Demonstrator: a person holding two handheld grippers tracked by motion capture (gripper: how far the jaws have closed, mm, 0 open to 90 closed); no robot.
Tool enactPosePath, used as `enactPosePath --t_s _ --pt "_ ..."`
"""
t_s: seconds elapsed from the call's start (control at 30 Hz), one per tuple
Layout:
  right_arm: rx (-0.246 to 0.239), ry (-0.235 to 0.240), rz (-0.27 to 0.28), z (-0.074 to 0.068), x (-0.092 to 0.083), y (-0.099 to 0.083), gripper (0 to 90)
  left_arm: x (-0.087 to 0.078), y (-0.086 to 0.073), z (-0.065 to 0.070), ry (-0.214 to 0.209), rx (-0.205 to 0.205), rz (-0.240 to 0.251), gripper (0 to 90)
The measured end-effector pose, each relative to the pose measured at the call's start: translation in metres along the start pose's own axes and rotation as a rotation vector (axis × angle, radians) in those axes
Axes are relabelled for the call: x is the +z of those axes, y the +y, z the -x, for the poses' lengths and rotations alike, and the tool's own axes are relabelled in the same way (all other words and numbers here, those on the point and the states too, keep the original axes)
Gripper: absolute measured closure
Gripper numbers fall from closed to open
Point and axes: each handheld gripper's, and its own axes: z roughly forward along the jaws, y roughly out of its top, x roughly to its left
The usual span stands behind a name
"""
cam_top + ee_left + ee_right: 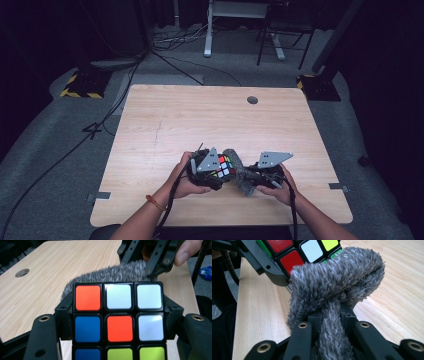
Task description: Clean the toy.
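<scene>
- Cube (224, 166) work is occupying us near the front edge of the wooden table (210, 115), roughly at its middle, with both our hands meeting there.
- We are gripping the colourful puzzle cube in our left gripper (117, 320); its black jaws are pressing on the cube's two sides, clamped firmly on it.
- Facing that gripper's camera, the cube is showing orange, white, blue and yellow-green tiles.
- We are holding a fuzzy grey cloth (332, 292) in our right gripper (331, 322), whose jaws are pinched together on a bunched fold of it.
- We are pressing the loose, rounded end of the cloth against the cube, on the side turned away from our left gripper's camera.
- In the high view, we are keeping the cloth (240, 175) just right of the cube, between the two grippers.
</scene>
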Motion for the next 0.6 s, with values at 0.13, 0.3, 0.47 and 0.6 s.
enactPosePath --t_s 0.13,0.3,0.47,0.6 --pt "0.018 0.005 0.053 0.003 -0.007 0.0 76.2 0.002 -0.003 -0.001 0.001 -0.011 -0.017 32.7" --pt "0.006 -0.006 0.068 0.002 -0.01 0.001 76.3 0.008 -0.004 -0.001 -0.001 -0.02 -0.036 32.3" --pt "-0.03 -0.016 0.079 -0.003 -0.011 0.005 76.3 0.014 -0.004 0.001 0.007 -0.003 -0.097 32.5" --pt "-0.048 0.0 0.101 -0.007 -0.013 0.008 76.3 0.02 -0.005 0.004 0.018 0.012 -0.137 32.9"
